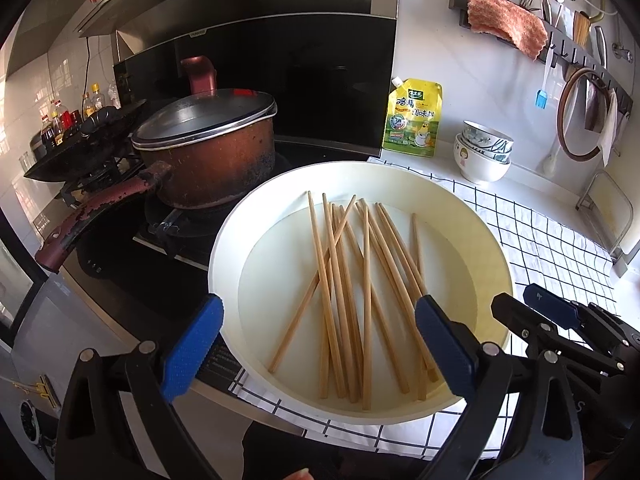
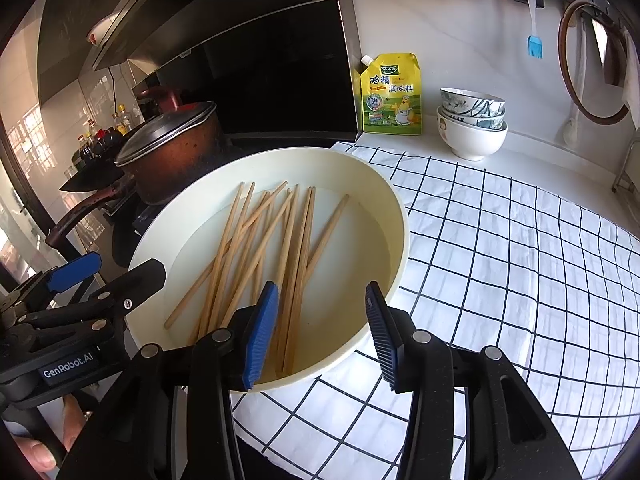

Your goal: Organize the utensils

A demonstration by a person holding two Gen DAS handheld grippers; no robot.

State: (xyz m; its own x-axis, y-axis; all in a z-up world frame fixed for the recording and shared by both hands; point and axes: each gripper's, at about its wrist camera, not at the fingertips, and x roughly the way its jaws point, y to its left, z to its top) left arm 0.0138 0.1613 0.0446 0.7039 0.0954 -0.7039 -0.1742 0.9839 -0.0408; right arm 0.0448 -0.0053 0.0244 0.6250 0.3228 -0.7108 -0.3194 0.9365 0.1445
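Observation:
Several wooden chopsticks (image 1: 360,280) (image 2: 260,248) lie crossed in a shallow cream basin (image 1: 224,264) (image 2: 400,216) on a checked cloth. My left gripper (image 1: 320,344) hangs over the basin's near rim, open wide, one blue pad outside the rim and one above the chopstick ends, touching nothing. My right gripper (image 2: 322,332) hovers over the near right part of the basin, open about halfway, with nothing between its pads. Each gripper shows at the edge of the other's view: the right gripper (image 1: 532,308) and the left gripper (image 2: 108,276).
A lidded brown pot (image 1: 208,152) and a black wok (image 1: 80,148) sit on the stove to the left. Behind the basin stand a yellow seasoning pouch (image 1: 414,120) and stacked bowls (image 1: 480,152). A wall rack (image 1: 576,56) carries an orange cloth, utensils and a holder with chopsticks.

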